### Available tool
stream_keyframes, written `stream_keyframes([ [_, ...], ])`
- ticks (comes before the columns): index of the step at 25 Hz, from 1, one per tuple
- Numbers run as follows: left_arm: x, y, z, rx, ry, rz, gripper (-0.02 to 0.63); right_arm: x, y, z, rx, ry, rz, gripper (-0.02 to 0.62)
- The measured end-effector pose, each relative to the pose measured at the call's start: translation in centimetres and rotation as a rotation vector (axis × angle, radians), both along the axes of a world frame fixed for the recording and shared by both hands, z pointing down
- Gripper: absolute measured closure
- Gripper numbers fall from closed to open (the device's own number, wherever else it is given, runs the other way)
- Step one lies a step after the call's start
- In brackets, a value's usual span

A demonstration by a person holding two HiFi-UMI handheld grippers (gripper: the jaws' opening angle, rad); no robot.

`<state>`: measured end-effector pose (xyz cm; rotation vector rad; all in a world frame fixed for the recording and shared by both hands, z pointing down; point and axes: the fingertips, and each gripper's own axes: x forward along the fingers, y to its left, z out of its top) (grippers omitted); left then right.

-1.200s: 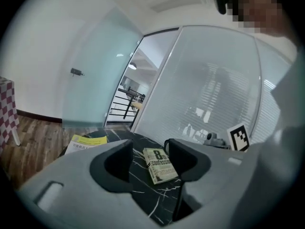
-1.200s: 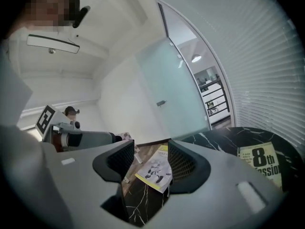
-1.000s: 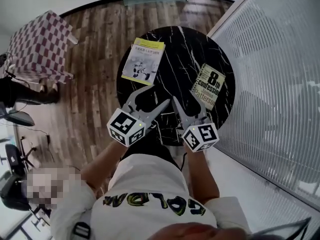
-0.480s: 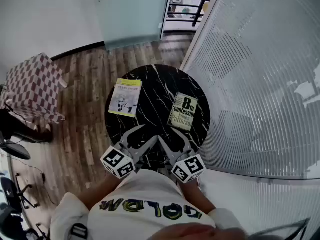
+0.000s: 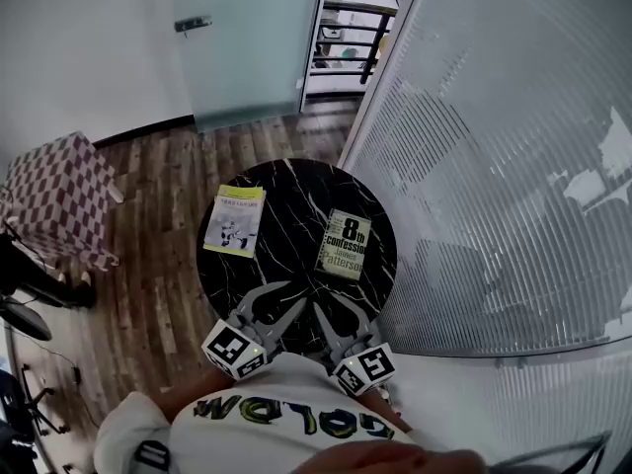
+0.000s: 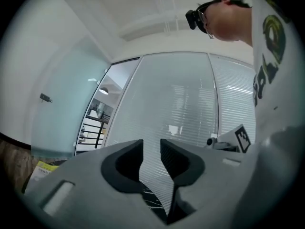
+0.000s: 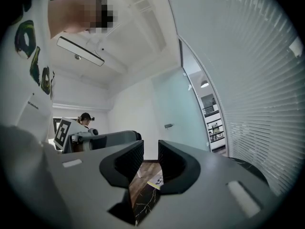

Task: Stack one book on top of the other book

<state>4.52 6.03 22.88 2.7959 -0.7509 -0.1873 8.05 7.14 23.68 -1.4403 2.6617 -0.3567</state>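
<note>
- Now the left gripper (image 5: 294, 296) and right gripper (image 5: 334, 310) sit pulled back near the person's chest, farther from the books than 1 second ago.
- Their jaws have just been closing to narrow gaps, with nothing between them.
- So neither book is held: the yellow-edged paperback (image 5: 235, 220) and the cream "8th confession" paperback (image 5: 346, 244) lie flat, well apart and unstacked on the round black marble table (image 5: 296, 191), beyond both sets of fingertips.

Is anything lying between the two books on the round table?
Nothing. In the head view, only bare black marbled tabletop separates the yellow book from the 8th Confession book.
</note>
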Motion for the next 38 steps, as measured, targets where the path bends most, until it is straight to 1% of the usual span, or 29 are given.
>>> stream_keyframes([
  [5, 0.8, 0.3, -0.1, -0.003, 0.009, 0.004, 0.489, 0.5, 0.2, 0.0, 0.011, 0.000, 0.015, 0.505],
  [6, 1.0, 0.5, -0.1, 0.000, 0.009, 0.008, 0.494, 0.6, 0.1, 0.0, 0.016, 0.002, 0.021, 0.514],
  [8, 1.3, 0.8, 0.0, 0.006, 0.004, 0.016, 0.516, 0.8, 0.2, -0.2, 0.025, 0.011, 0.032, 0.557],
  [11, 1.5, 1.0, 0.0, 0.006, -0.002, 0.021, 0.518, 0.9, 0.3, -0.5, 0.036, 0.024, 0.037, 0.591],
  [19, 1.4, 1.3, -0.1, 0.017, -0.005, 0.030, 0.518, 1.0, 0.3, -1.0, 0.048, 0.035, 0.047, 0.592],
  [38, 1.8, 1.1, -0.3, 0.003, -0.011, 0.034, 0.518, 1.7, 0.0, -1.1, 0.049, 0.041, 0.064, 0.592],
])
